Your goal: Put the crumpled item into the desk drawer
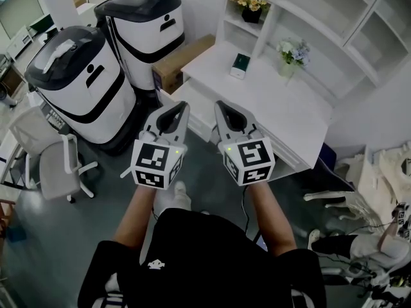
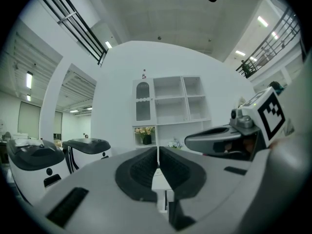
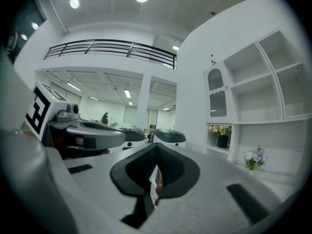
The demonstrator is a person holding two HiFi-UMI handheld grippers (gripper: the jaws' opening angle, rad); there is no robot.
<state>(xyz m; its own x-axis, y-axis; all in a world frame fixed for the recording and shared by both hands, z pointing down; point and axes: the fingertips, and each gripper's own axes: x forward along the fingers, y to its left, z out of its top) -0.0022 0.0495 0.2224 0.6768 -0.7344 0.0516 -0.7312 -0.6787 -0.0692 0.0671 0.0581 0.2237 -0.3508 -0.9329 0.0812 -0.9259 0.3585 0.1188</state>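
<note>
I hold both grippers side by side, pointing at the white desk (image 1: 276, 111) just ahead. My left gripper (image 1: 182, 109) and right gripper (image 1: 221, 106) are both pressed together and empty. No crumpled item shows in any view. The right gripper is nearer the desk's front edge. Grey floor (image 1: 96, 230) below, white shelves (image 1: 359, 18) behind.

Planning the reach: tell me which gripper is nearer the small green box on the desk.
Right. The right gripper hangs short of the green box; the left gripper sits further left.
</note>
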